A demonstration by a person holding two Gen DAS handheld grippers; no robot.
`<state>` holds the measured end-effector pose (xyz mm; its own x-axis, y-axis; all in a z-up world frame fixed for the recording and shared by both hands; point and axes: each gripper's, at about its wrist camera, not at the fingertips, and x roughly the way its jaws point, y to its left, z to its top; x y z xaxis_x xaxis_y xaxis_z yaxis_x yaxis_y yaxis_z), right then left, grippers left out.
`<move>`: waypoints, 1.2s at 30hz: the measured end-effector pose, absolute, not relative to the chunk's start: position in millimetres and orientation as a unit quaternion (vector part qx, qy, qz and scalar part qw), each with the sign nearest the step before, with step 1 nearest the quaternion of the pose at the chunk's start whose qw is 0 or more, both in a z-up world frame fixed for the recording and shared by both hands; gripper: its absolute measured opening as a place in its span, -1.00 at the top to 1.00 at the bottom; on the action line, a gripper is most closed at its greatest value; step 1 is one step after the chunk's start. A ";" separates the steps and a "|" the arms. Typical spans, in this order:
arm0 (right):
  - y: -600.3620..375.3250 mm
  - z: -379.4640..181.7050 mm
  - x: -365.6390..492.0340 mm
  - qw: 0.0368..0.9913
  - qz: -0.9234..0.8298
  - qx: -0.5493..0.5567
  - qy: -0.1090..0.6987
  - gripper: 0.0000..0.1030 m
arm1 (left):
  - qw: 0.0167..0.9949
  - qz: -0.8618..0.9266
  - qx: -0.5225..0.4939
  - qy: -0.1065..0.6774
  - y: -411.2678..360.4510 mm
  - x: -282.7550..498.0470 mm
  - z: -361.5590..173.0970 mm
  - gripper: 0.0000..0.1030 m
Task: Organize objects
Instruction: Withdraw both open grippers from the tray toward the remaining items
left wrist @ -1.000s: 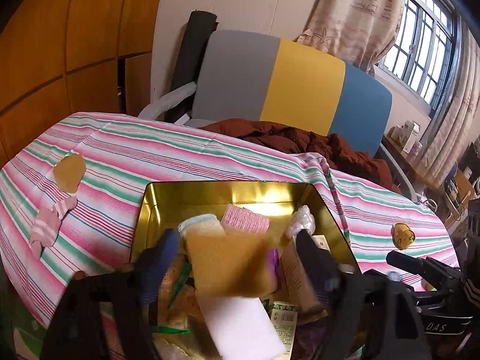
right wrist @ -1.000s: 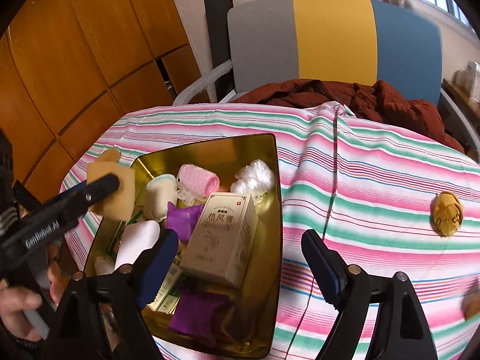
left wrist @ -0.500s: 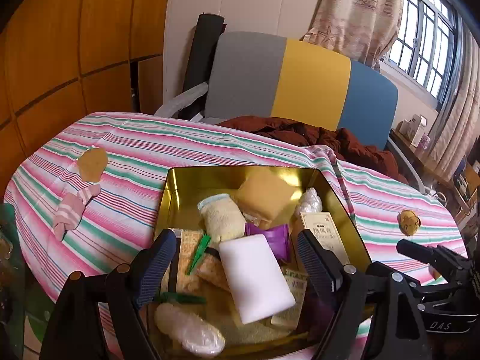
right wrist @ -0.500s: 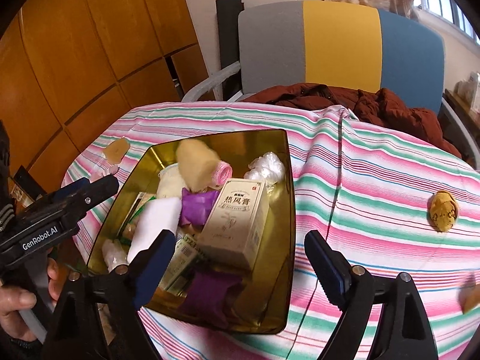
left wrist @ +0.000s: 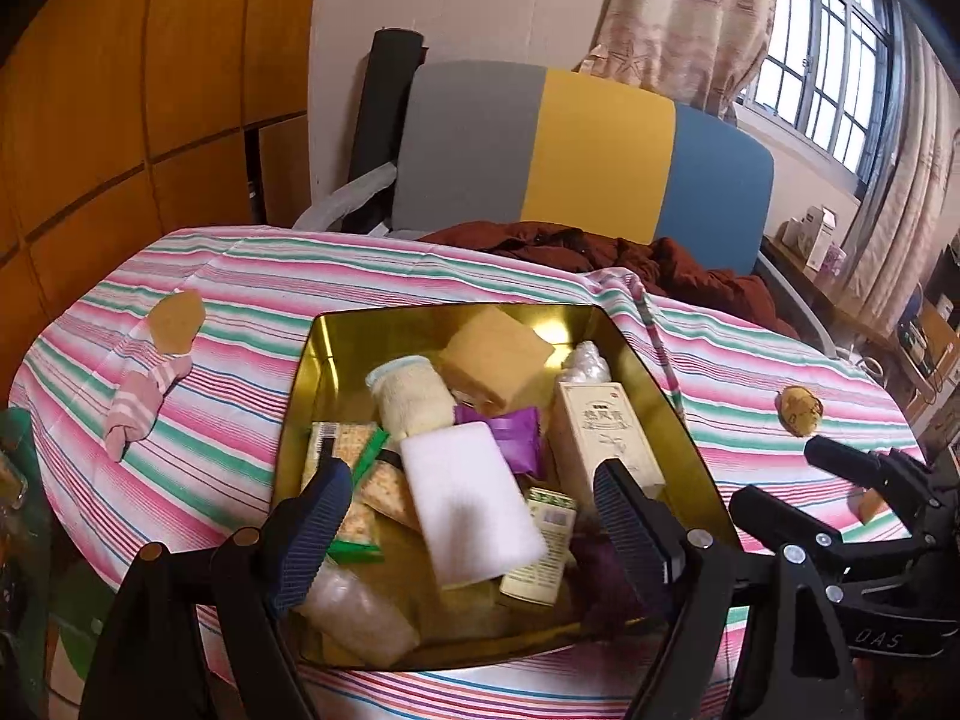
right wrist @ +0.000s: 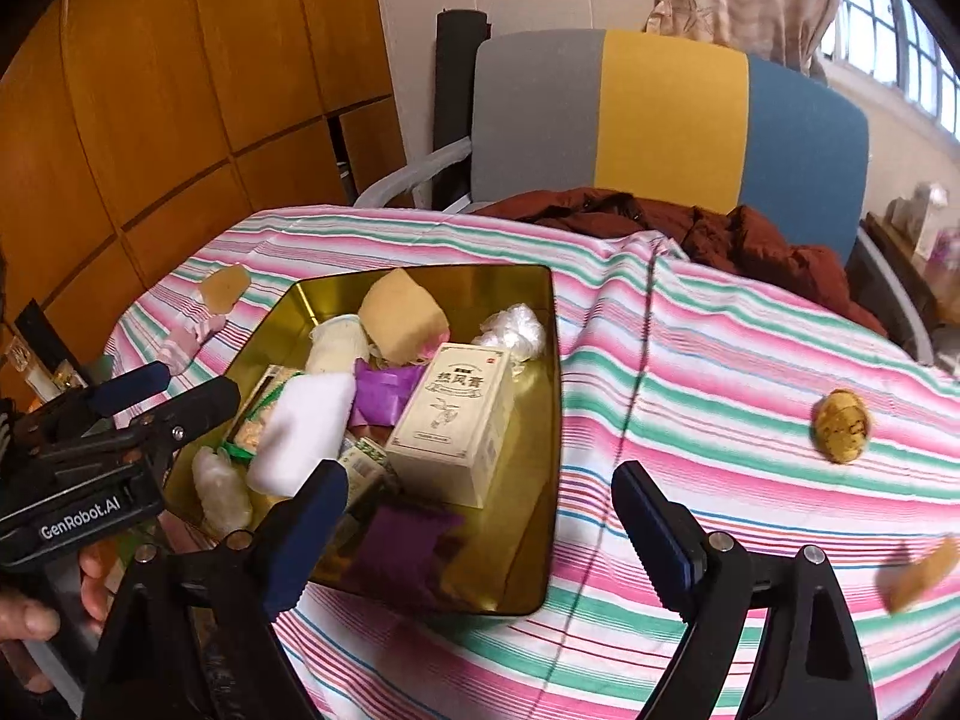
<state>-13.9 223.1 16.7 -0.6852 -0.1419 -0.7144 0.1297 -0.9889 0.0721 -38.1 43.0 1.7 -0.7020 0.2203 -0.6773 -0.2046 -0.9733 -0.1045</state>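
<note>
A gold tin (left wrist: 336, 324) (right wrist: 543, 420) sits on the striped tablecloth, full of small items. A tan sponge (left wrist: 495, 357) (right wrist: 402, 315) lies at its far end, over a cream towel roll (left wrist: 411, 399). A white foam block (left wrist: 468, 498), purple packets and a cream carton (left wrist: 606, 432) (right wrist: 459, 426) lie in it too. My left gripper (left wrist: 474, 516) is open and empty above the tin's near end. My right gripper (right wrist: 480, 519) is open and empty over the tin's near right corner.
A pink sock (left wrist: 141, 396) and a tan piece (left wrist: 175, 315) lie left of the tin. A round yellow-brown object (right wrist: 840, 426) (left wrist: 798, 411) and a tan piece (right wrist: 918, 570) lie on the cloth to the right. A chair with a brown jacket (right wrist: 690, 228) stands behind the table.
The tan sponge left my left gripper and came to rest at the tin's far end. My left gripper drew back and stays open. The right gripper shifted slightly.
</note>
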 end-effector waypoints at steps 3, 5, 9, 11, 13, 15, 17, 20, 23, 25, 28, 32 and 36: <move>227.1 20.2 -7.6 0.063 -0.922 0.381 0.001 -0.79 | 0.125 0.921 -0.368 -0.002 50.9 -34.6 1.8 -0.64; 230.6 21.5 -5.3 0.059 -0.924 0.378 -0.002 -0.85 | 0.129 0.921 -0.368 0.007 56.9 -32.2 0.8 -0.64; 234.8 20.3 -2.9 0.055 -0.924 0.379 -0.007 -0.85 | 0.137 0.917 -0.375 0.014 64.9 -29.5 -4.6 -0.64; 237.0 19.2 -2.5 0.054 -0.924 0.379 -0.009 -0.85 | 0.140 0.915 -0.379 0.013 66.5 -29.6 -7.7 -0.64; 239.2 16.8 -2.6 0.050 -0.923 0.383 -0.008 -0.85 | 0.144 0.912 -0.383 0.014 69.0 -30.4 -10.8 -0.64; 241.8 14.7 -3.5 0.046 -0.921 0.386 -0.007 -0.85 | 0.145 0.912 -0.383 0.018 71.5 -29.7 -12.5 -0.64; 247.3 13.0 -2.8 0.041 -0.921 0.387 -0.010 -0.85 | 0.149 0.911 -0.383 0.019 74.7 -30.2 -13.3 -0.64; 260.3 12.8 0.8 0.028 -0.921 0.388 -0.015 -0.85 | 0.157 0.909 -0.385 0.016 78.7 -31.4 -13.0 -0.64; 280.1 13.3 5.8 0.007 -0.921 0.388 -0.025 -0.87 | 0.167 0.907 -0.387 0.017 84.6 -31.1 -12.9 -0.64; 295.5 12.3 8.4 -0.005 -0.920 0.391 -0.034 -0.91 | 0.174 0.905 -0.388 0.015 88.5 -30.9 -12.1 -0.64; 315.9 10.8 9.7 -0.027 -0.916 0.398 -0.041 -0.91 | 0.187 0.903 -0.386 0.013 94.5 -29.5 -8.7 -0.64; 349.9 9.7 14.7 -0.056 -0.910 0.404 -0.066 -0.91 | 0.203 0.902 -0.381 0.009 102.3 -29.0 -3.0 -0.64; 388.8 12.0 21.6 -0.094 -0.905 0.406 -0.087 -0.91 | 0.218 0.899 -0.380 0.011 111.7 -28.6 -0.7 -0.64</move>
<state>21.6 388.8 12.0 -0.6525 0.0999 -0.7512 -0.2416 -0.9670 0.0813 -28.6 111.7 -0.7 -0.6162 0.3828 -0.6883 -0.3995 -0.9051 -0.1457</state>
